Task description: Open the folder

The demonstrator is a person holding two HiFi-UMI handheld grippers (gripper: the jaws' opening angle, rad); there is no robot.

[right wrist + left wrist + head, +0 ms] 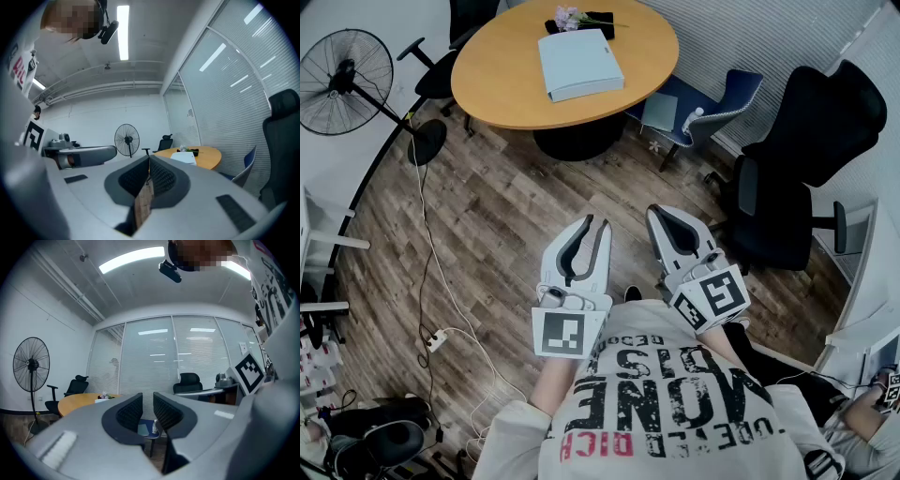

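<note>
The folder, pale and lying flat and closed, rests on the round wooden table far ahead of me. Both grippers are held level near my chest, well short of the table. My left gripper stands open with a narrow gap and nothing between its jaws. Its own view shows the folder as a small white shape on the distant table. My right gripper has its tips touching and holds nothing. In the right gripper view the folder lies on the table to the right.
A small bunch of flowers lies behind the folder. A standing fan is at the left, a black office chair at the right, a blue chair by the table. A power strip and cables run over the wooden floor.
</note>
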